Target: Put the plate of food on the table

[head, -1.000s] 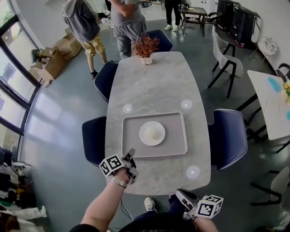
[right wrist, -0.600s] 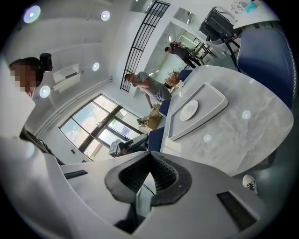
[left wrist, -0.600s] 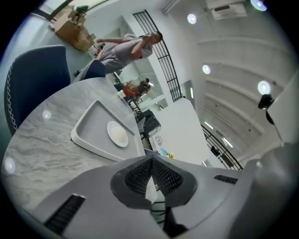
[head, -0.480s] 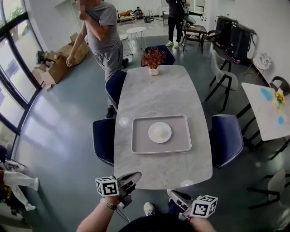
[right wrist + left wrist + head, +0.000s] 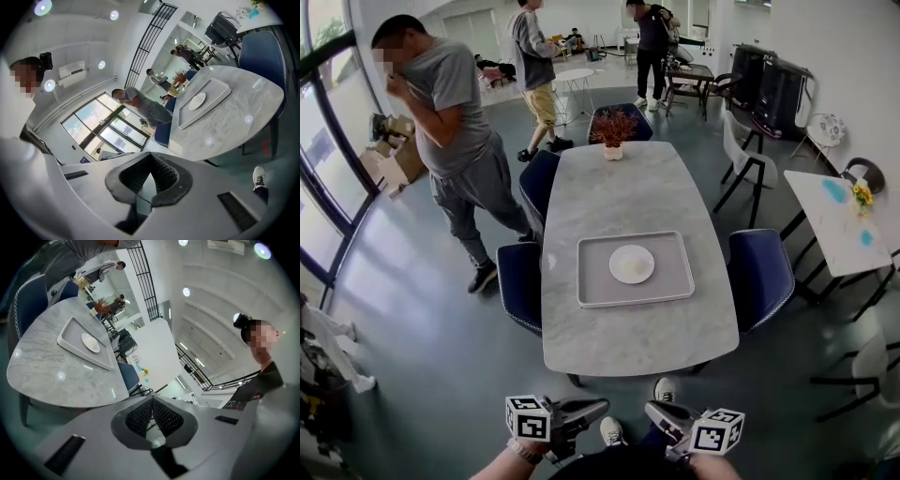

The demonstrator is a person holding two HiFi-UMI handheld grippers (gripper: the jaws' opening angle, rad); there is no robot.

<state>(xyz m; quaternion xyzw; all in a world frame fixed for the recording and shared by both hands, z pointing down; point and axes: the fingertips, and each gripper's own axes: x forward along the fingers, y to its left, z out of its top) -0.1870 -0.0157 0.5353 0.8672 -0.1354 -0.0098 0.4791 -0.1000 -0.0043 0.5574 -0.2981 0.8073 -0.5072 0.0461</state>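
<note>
The plate [image 5: 632, 263] rests on the tray [image 5: 591, 281], midway between the table's [image 5: 619, 347] long edges. My left gripper [image 5: 598, 407] and right gripper [image 5: 652, 410] hang beyond its near edge, jaws closed and empty, apparently with nothing to carry.

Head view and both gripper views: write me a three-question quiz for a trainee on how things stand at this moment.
1. True or false: the plate lies on the tray.
2. What stands at the far end of the table? A: a potted plant. B: a desk lamp. C: a water bottle.
3. Fill in: the left gripper and the right gripper, both short of the table, have their jaws ____, with nothing between them.

Key: 1 true; 2 A; 3 shut.
</note>
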